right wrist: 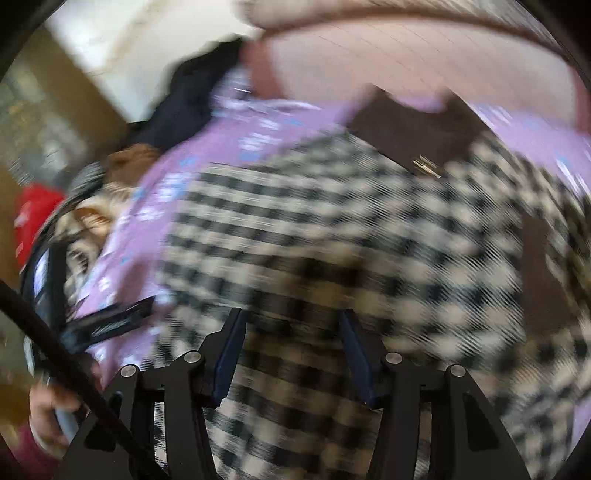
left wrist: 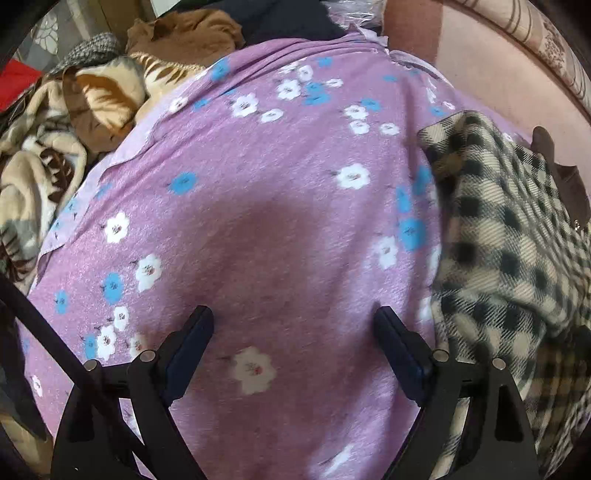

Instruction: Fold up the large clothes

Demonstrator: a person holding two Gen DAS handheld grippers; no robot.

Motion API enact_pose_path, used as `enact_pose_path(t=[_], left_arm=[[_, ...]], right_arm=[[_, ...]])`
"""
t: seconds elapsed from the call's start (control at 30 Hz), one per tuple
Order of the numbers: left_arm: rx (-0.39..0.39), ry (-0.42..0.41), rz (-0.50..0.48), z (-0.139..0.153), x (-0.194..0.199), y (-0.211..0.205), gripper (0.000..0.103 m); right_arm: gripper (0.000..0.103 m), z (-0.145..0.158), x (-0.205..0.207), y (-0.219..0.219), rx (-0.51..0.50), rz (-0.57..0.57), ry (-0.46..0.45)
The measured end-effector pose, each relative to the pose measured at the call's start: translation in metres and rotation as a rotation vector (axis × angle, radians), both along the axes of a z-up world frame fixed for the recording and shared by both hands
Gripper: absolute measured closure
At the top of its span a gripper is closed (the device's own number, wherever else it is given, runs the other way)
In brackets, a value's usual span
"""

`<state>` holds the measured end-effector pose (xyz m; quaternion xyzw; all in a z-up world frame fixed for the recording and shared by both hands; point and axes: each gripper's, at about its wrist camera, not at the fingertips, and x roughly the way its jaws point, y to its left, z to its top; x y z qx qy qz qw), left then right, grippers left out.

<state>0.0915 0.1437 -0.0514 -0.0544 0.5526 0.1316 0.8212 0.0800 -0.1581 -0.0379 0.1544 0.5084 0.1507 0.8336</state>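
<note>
A black-and-cream checked garment (left wrist: 509, 258) with a brown lining lies on a purple flowered bedsheet (left wrist: 277, 206), at the right of the left wrist view. My left gripper (left wrist: 293, 317) is open and empty, just above the bare sheet, left of the garment. The right wrist view is blurred. There the checked garment (right wrist: 332, 229) fills the middle, its brown collar part (right wrist: 413, 129) at the far side. My right gripper (right wrist: 291, 321) is open just above the garment, holding nothing. The left gripper (right wrist: 110, 321) shows at the left edge of that view.
A heap of beige and brown blankets (left wrist: 55, 147) and other clothes lies beyond the sheet's left edge. A pink padded headboard (left wrist: 491, 70) runs along the far right. A dark garment (left wrist: 288, 18) lies at the far edge of the sheet.
</note>
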Motion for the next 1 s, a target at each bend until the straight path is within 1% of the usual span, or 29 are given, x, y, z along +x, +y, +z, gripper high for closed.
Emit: enact_pose_path(t=[0.07,0.1,0.17,0.2,0.23,0.27,0.33,0.37,0.4,0.43,0.47,0.5,0.53,0.57,0.63,0.67,0.7,0.73,0.77,0.83,0.93,1.0], left_arm=[[-0.05,-0.001,0.008,0.006,-0.002,0.008,0.014],[-0.087,-0.021,0.016,0.011,-0.004,0.012,0.014],[-0.162,-0.091,0.035,0.026,-0.007,0.015,0.014],[-0.195,-0.131,0.032,0.032,-0.007,0.013,0.015],[-0.218,-0.157,0.024,0.037,-0.007,0.011,0.014],[-0.241,-0.183,0.015,0.042,-0.007,0.006,0.014],[-0.282,-0.192,-0.01,0.044,-0.003,-0.008,0.014],[-0.298,-0.184,-0.027,0.043,0.002,-0.014,0.014],[-0.308,-0.172,-0.047,0.037,0.007,-0.019,0.014],[-0.288,-0.135,-0.07,0.03,0.013,-0.028,0.014],[-0.247,-0.089,-0.084,0.021,0.018,-0.035,0.014],[-0.194,-0.038,-0.09,0.013,0.018,-0.042,0.014],[-0.131,0.018,-0.092,0.0,0.02,-0.046,0.015],[-0.097,0.014,-0.106,-0.003,0.02,-0.051,0.014],[-0.034,-0.005,-0.133,0.001,0.017,-0.061,0.014],[-0.034,0.0,-0.146,0.001,0.016,-0.063,0.014],[-0.041,0.003,-0.148,0.001,0.016,-0.064,0.014],[-0.048,0.0,-0.142,0.002,0.016,-0.064,0.014],[-0.057,-0.001,-0.138,0.004,0.014,-0.063,0.014],[-0.108,-0.031,-0.12,0.011,0.014,-0.058,0.014],[-0.146,-0.099,-0.109,0.028,0.016,-0.049,0.014],[-0.165,-0.143,-0.111,0.04,0.013,-0.05,0.014]], right_arm=[[0.046,0.011,-0.003,-0.009,0.081,0.014,-0.031],[0.046,0.017,-0.002,-0.011,0.101,0.014,-0.054],[0.043,0.03,-0.001,-0.016,0.119,0.003,-0.131],[0.04,0.029,0.001,-0.015,0.076,-0.008,-0.145],[0.04,0.027,0.009,-0.008,0.015,-0.016,-0.133],[0.04,0.018,0.013,-0.005,-0.06,-0.022,-0.106],[0.041,-0.013,0.019,-0.004,-0.192,-0.043,-0.003],[0.041,-0.023,0.015,-0.008,-0.208,-0.043,0.018],[0.043,-0.021,0.007,-0.011,-0.205,-0.031,-0.027],[0.043,-0.02,0.004,-0.014,-0.215,-0.019,-0.035],[0.043,-0.016,0.0,-0.016,-0.233,-0.015,-0.026],[0.043,-0.009,-0.004,-0.021,-0.246,-0.021,-0.029],[0.043,-0.001,-0.007,-0.028,-0.241,-0.03,-0.053],[0.042,0.007,-0.012,-0.035,-0.24,-0.045,-0.079],[0.036,0.019,-0.014,-0.055,-0.255,-0.101,-0.112],[0.036,0.017,-0.009,-0.063,-0.275,-0.142,-0.105],[0.036,0.005,-0.003,-0.073,-0.302,-0.174,-0.049],[0.036,-0.005,0.002,-0.078,-0.307,-0.172,0.011],[0.036,-0.017,0.004,-0.084,-0.287,-0.162,0.069],[0.037,-0.008,-0.006,-0.091,-0.259,-0.164,0.023],[0.036,0.015,-0.025,-0.11,-0.177,-0.193,-0.012],[0.034,0.03,-0.038,-0.127,-0.173,-0.221,-0.037]])
